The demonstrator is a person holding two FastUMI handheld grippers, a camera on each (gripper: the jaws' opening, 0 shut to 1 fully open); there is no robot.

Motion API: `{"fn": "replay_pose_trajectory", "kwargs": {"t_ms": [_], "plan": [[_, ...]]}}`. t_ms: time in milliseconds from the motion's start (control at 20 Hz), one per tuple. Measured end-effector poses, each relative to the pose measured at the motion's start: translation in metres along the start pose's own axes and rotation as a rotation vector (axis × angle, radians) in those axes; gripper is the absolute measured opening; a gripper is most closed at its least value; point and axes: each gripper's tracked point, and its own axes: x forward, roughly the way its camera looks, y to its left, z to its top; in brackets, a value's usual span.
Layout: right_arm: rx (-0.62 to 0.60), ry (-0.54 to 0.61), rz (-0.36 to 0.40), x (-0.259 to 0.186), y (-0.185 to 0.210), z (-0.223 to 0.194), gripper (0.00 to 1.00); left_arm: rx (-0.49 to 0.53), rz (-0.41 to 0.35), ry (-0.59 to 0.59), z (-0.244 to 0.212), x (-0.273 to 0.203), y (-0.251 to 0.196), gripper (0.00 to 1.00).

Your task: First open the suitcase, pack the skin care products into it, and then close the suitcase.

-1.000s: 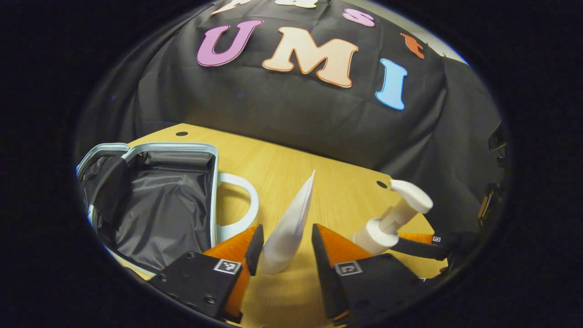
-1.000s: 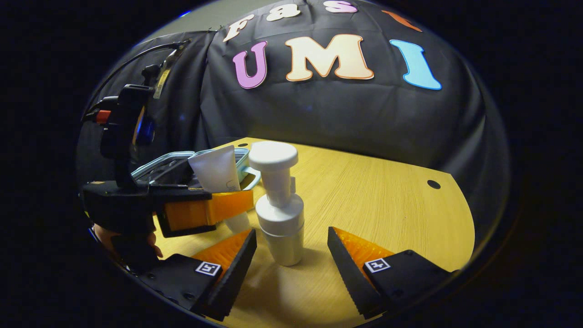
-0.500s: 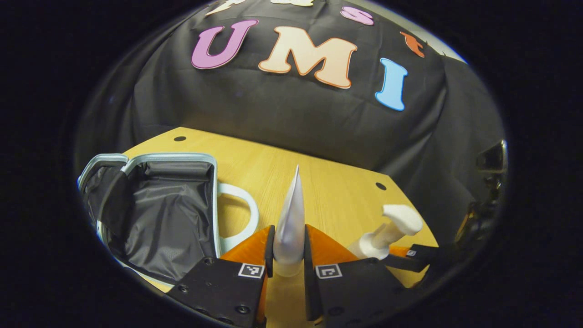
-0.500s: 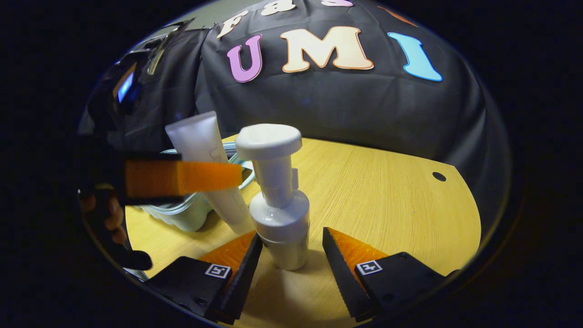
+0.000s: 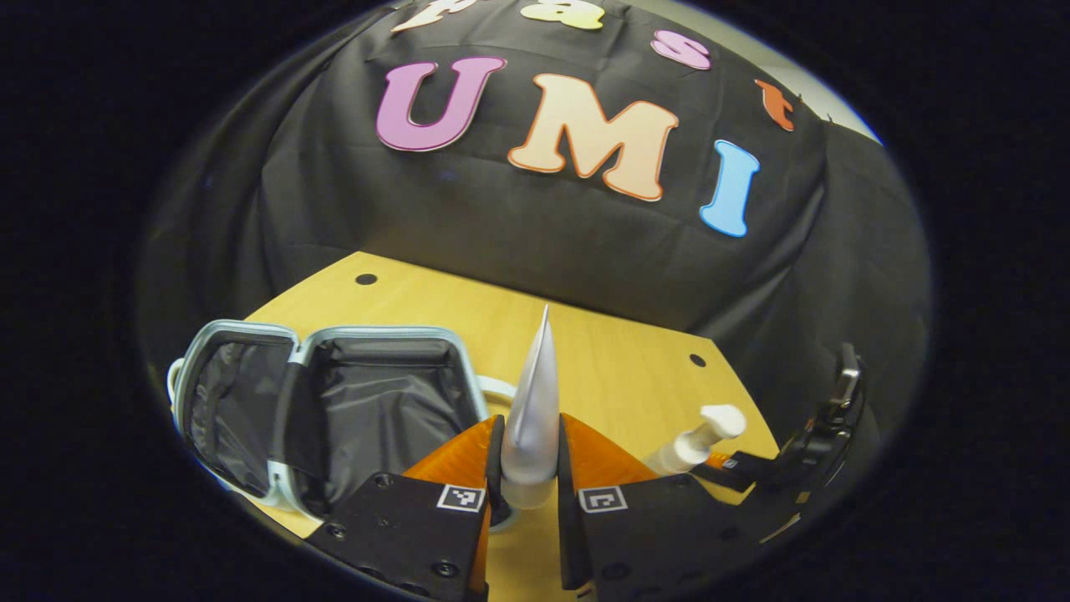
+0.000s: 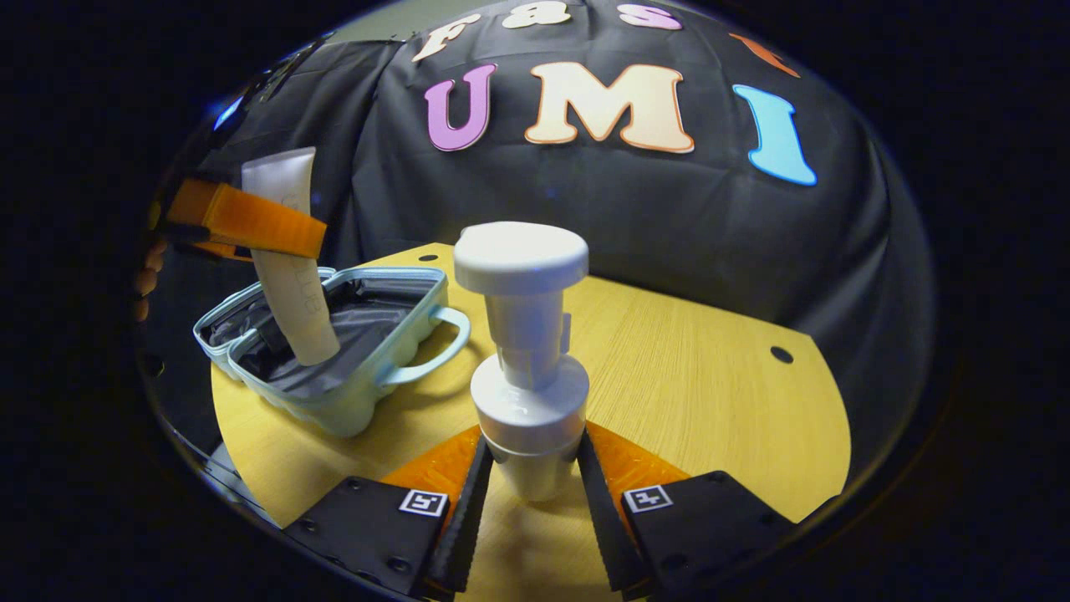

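Tube [image 5: 530, 418] sits clamped in my left gripper [image 5: 529, 468], now lifted above the open suitcase [image 6: 334, 334]; my right gripper [image 6: 528, 493] has closed its 2 fingers on the pump bottle [image 6: 525, 368] on the table [image 6: 710, 393]

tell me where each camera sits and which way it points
left gripper view: rides the left gripper, looking along its fingers shut on the tube, toward the open suitcase.
right gripper view: rides the right gripper, facing the pump bottle clamped between its fingers; a hand shows far left.
Shared: tube, pump bottle, suitcase, table.
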Motion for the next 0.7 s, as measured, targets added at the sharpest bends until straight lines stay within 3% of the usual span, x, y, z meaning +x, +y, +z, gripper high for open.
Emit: {"fn": "replay_pose_trajectory", "kwargs": {"t_ms": [300,700], "plan": [[0.027,0.007,0.024,-0.034,0.046,0.052,0.61,0.000,0.010,0.184,-0.030,-0.010,0.062,0.26],[0.121,0.105,0.086,-0.036,0.131,0.073,0.62,-0.062,-0.027,0.355,-0.079,0.013,0.117,0.27]]}}
